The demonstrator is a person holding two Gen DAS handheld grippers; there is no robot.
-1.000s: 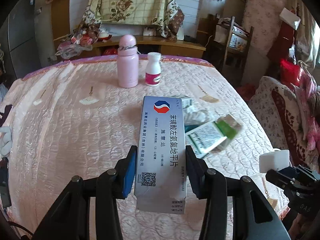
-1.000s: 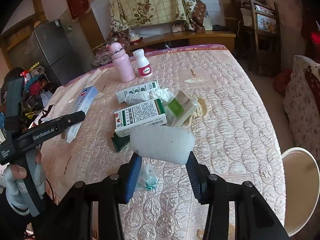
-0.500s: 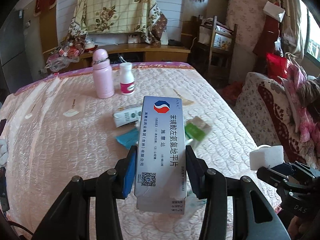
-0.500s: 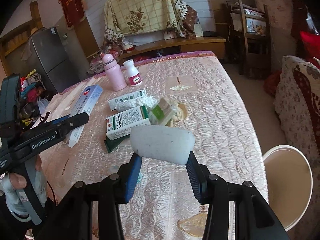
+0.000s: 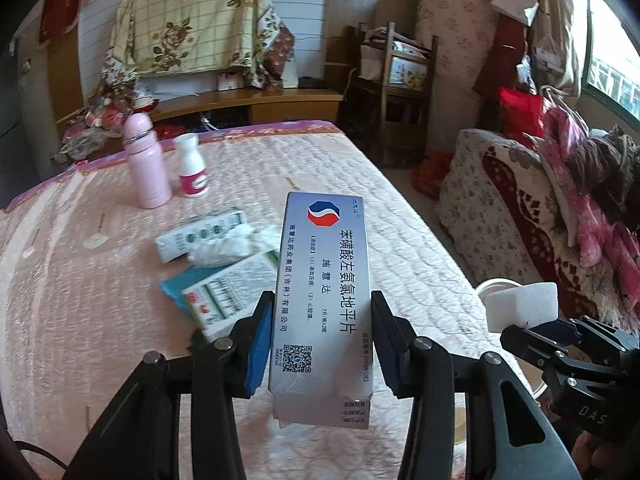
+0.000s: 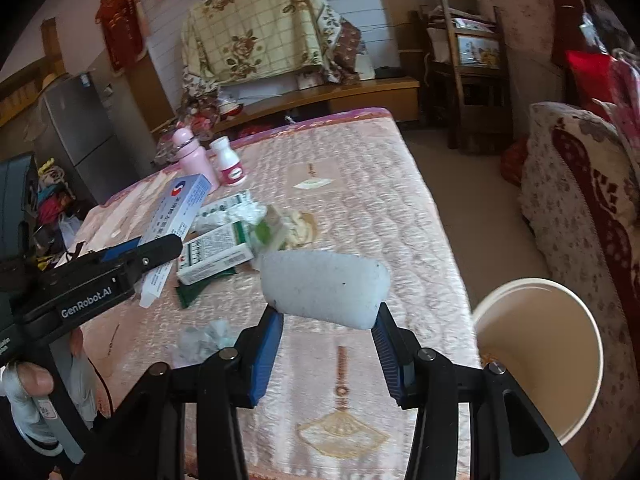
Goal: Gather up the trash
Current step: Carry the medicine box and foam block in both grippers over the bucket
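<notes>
Trash lay split between the two grippers and the pink quilted table (image 5: 80, 320). The left gripper (image 5: 320, 336) had its blue-padded jaws closed on a long white medicine box (image 5: 324, 280) with Chinese print and a red-and-blue logo, held flat-side up above the table's near edge. The right gripper (image 6: 328, 336) clamped a white foam block (image 6: 324, 288) between its jaws, the block lying crosswise and sticking out past both pads; in the left wrist view the same block (image 5: 522, 306) showed at the right, beyond the table's edge.

On the table a loose heap remained: a green-and-white carton (image 6: 216, 252) lying flat, a crumpled white tissue (image 5: 224, 246) against a second small box (image 5: 200, 234), and a teal wrapper (image 5: 176, 284) partly under the carton. A crumpled pale wad (image 6: 204, 340) sat apart, nearer the right gripper.

Farther back stood a pink flask (image 5: 146, 164) and, just beside it, a white bottle with a pink label (image 5: 192, 172) (both upright).

Off the table's right side a cream-coloured bin (image 6: 540, 360) stood open, its rim just right of the right gripper and below it.
</notes>
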